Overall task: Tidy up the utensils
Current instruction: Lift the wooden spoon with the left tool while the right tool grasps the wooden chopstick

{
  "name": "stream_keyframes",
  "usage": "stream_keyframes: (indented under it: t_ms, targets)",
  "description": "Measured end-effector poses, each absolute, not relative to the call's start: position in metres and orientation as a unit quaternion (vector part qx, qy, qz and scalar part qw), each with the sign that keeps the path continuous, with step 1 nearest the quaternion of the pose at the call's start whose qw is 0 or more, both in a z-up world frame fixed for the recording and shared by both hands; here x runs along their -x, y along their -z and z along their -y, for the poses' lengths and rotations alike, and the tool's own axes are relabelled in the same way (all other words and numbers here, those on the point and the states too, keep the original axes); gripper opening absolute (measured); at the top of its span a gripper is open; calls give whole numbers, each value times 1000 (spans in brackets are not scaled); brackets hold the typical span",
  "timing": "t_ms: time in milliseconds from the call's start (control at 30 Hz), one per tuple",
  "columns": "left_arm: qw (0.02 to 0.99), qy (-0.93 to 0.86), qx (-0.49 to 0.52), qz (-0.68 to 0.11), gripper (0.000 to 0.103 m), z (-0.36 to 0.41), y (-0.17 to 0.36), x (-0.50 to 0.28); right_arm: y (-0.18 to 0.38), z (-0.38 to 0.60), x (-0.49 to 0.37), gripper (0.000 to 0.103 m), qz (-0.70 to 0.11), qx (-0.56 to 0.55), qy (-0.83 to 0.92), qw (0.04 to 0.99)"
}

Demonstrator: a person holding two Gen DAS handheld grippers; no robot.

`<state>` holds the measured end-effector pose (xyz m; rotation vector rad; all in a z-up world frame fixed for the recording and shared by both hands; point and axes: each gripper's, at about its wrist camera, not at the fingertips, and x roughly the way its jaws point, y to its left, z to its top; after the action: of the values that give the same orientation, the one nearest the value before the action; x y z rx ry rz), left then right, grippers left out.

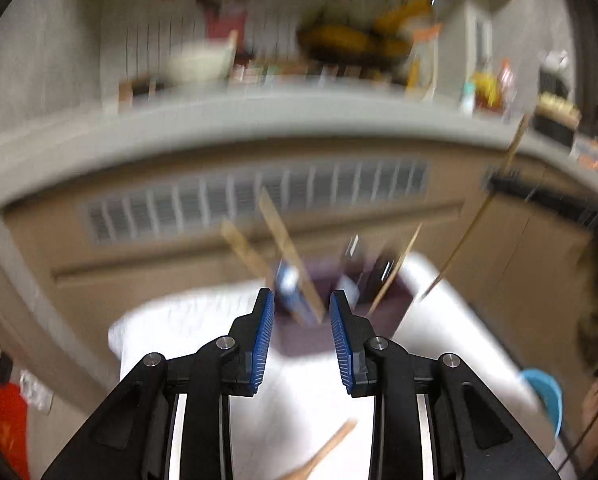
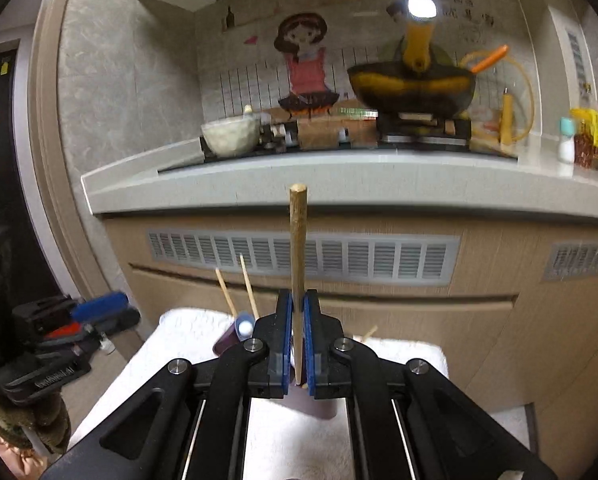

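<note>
Below the kitchen counter [image 2: 339, 184], your right claw [image 2: 298, 344] clamps an upright wooden stick [image 2: 298, 240] while your left claw [image 1: 302, 336] gapes empty.

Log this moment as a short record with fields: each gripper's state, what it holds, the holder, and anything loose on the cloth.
right gripper: shut on wooden stick, held upright
left gripper: open, holds nothing
purple holder: on white cloth, ahead of the left gripper, with wooden utensils leaning out of it
loose item: wooden utensil lying on the cloth below the left gripper
image quality: left wrist view motion-blurred
</note>
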<state>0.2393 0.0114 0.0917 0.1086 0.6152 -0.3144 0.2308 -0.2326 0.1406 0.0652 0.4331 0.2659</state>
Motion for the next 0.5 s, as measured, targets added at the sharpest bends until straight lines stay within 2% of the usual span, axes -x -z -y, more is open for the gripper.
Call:
stream_keyframes:
  t_ms: [133,267,500]
  targets:
    - [901,157,-51,-400,30,-31,-21,-245,-109,239,-231,6,-254,-48,-139,956]
    - [865,194,-80,-456,31,-28,30,-225,-80,236,-222,6,-290,-53,-161,942]
    - [837,232,-105,-485,30,-4,60,-218,-27,218,-208,6,-352,-31,-182,917]
